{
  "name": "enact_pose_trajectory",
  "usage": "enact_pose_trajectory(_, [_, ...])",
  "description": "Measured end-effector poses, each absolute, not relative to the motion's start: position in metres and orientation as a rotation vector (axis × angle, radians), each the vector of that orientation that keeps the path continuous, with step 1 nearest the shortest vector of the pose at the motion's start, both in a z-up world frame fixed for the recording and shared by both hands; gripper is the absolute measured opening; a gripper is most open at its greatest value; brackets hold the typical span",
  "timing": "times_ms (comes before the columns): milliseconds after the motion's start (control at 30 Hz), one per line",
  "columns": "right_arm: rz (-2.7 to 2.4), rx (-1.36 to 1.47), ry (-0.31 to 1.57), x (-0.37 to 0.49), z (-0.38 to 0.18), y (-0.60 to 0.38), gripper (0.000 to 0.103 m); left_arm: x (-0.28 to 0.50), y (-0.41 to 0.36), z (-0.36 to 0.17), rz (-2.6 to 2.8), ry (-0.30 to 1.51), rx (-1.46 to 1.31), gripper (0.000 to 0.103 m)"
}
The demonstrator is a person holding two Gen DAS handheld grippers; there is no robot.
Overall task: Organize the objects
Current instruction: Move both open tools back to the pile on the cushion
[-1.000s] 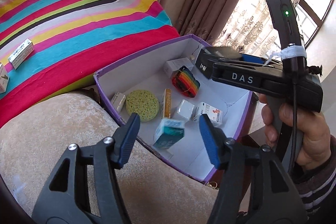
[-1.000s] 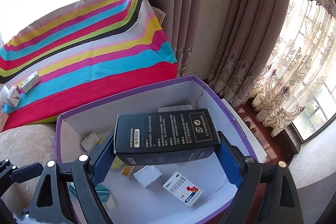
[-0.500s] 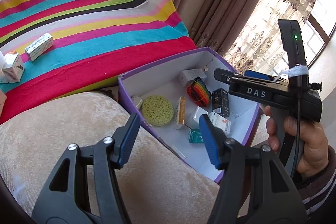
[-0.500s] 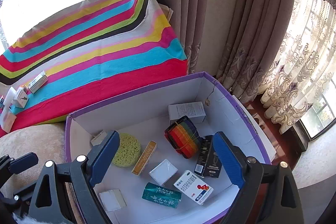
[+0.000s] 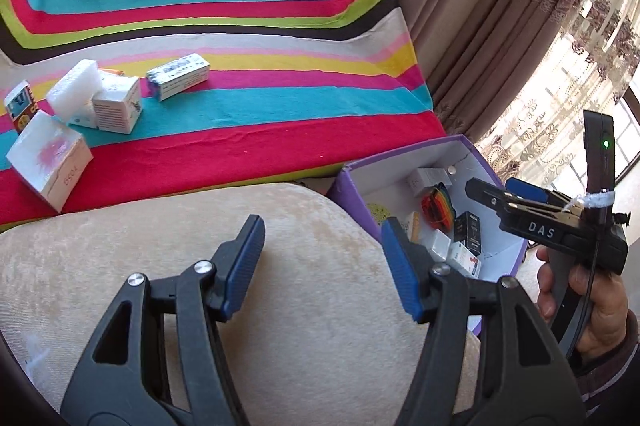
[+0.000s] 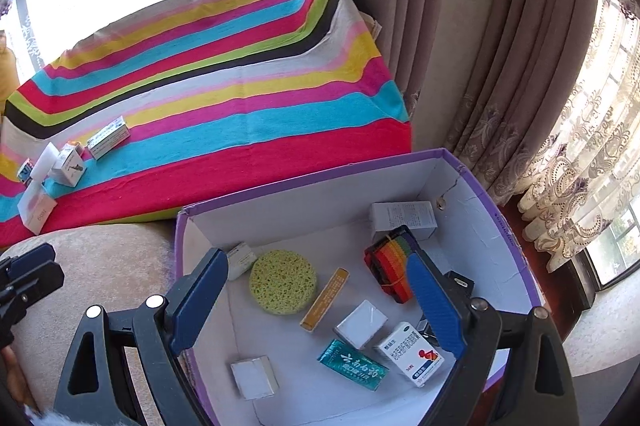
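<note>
Both grippers are sitting wide open and gripping nothing right now. The purple-rimmed white cardboard box [image 6: 472, 186] is already holding a round yellow sponge [image 6: 283, 282], a rainbow-striped strap roll [image 6: 390, 268] and a bunch of small cartons. What's left to sort – a cluster of small white cardboard boxes [image 5: 116, 102] – is lying on the rainbow-striped blanket [image 5: 240, 26], up and to the left of the left gripper [image 5: 322, 262], well apart from it. The long blue-and-white printed carton [image 5: 178, 76] is lying with its long axis roughly across the view, tilted a bit. I'd say the left gripper is nearer – it's hovering over the beige plush sofa arm [image 5: 300, 326], pointing toward the blanket, while the right gripper [image 6: 316, 302] is hanging over the box.
</note>
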State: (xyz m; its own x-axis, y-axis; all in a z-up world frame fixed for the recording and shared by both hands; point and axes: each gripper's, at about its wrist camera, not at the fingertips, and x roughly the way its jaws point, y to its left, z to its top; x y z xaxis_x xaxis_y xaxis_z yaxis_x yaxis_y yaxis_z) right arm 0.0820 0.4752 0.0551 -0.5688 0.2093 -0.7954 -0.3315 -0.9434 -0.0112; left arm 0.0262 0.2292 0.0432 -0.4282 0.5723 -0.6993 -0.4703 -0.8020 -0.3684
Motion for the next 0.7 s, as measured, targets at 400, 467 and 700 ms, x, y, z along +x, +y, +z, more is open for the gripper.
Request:
enact_pose_trajectory(400, [2.677, -1.376, 0.103, 0.044, 0.046, 0.398, 0.092, -0.017, 0.113, 0.047, 2.439, -0.265, -1.187, 0.069])
enact_pose_trajectory(467, [2.705, -1.387, 0.086, 0.036, 0.048, 0.384, 0.092, -0.029, 0.093, 0.047, 2.476, -0.261, -1.200, 0.070])
enact_pose_trajectory(700, [2.826, -1.428, -0.029, 0.004, 0.055, 0.333, 0.092, -0.076, 0.029, 0.042, 2.567, -0.218, -1.277, 0.071])
